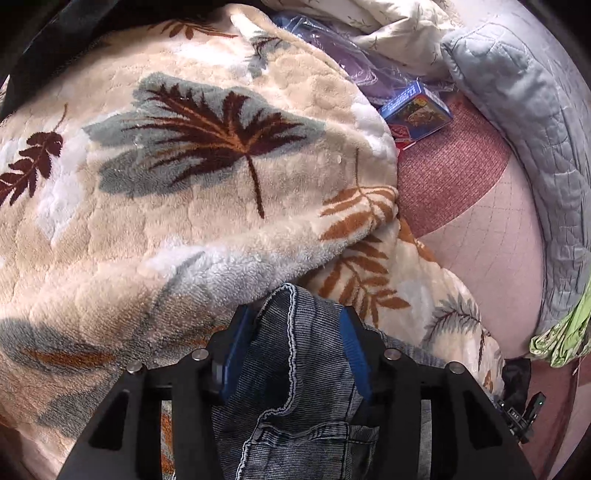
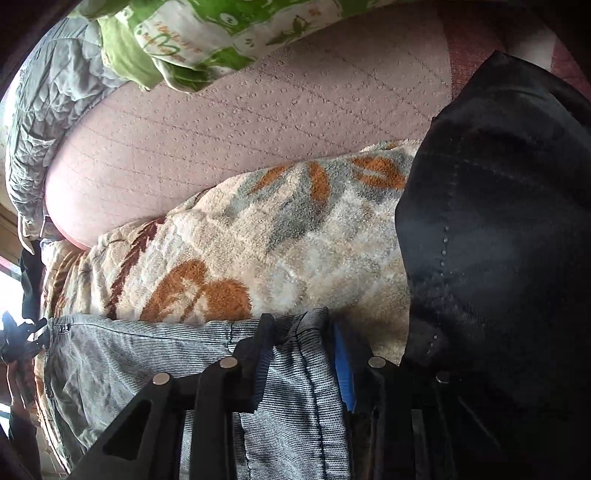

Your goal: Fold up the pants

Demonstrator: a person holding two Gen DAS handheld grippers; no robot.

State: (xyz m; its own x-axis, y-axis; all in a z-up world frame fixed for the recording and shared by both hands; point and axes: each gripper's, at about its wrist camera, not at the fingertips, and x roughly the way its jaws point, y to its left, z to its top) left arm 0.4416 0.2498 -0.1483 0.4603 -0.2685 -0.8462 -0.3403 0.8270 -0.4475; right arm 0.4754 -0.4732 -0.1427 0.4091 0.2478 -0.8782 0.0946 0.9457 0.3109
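The pants (image 1: 295,406) are grey-blue washed denim, lying on a cream plush blanket with leaf prints (image 1: 184,221). My left gripper (image 1: 295,314) points down at one end of them. A loose raised fold of denim stands between its blue pads (image 1: 354,354), which are apart and not squeezing it. In the right wrist view the pants (image 2: 129,354) stretch to the left along the blanket (image 2: 258,240). My right gripper (image 2: 303,321) has a bunched band of denim filling the gap between its fingers, which press on it.
A black garment (image 2: 498,240) lies right beside the right gripper. A pink quilted sheet (image 1: 480,240) shows beyond the blanket, bordered by a grey quilt (image 1: 517,92). A blue printed box (image 1: 417,107) and a green patterned cloth (image 2: 203,33) lie farther off.
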